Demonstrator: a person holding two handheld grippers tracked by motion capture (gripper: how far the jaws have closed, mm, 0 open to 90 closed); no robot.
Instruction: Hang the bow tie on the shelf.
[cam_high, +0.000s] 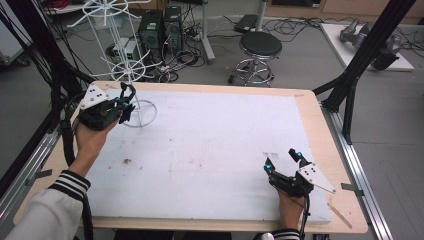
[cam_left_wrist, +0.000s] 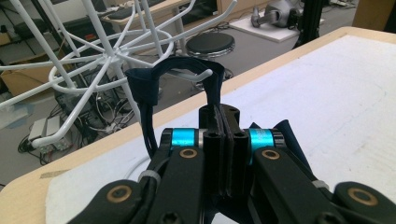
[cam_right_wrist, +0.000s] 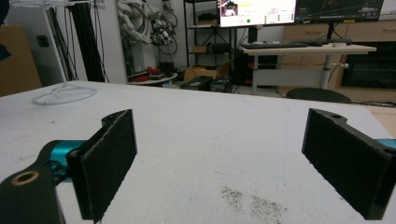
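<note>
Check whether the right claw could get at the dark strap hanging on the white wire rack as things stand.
Probably not without a long reach: the right claw rests open at the table's near right, while the dark strap hangs on the white wire rack at the far left, already pinched by the left claw.

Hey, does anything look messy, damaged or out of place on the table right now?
Mostly minor. The white mat has dark crumb-like specks and faint smudges near the right gripper, whose jaws are open. The left gripper is shut on a dark strap looped over a hook of the white wire rack, which looks intended.
</note>
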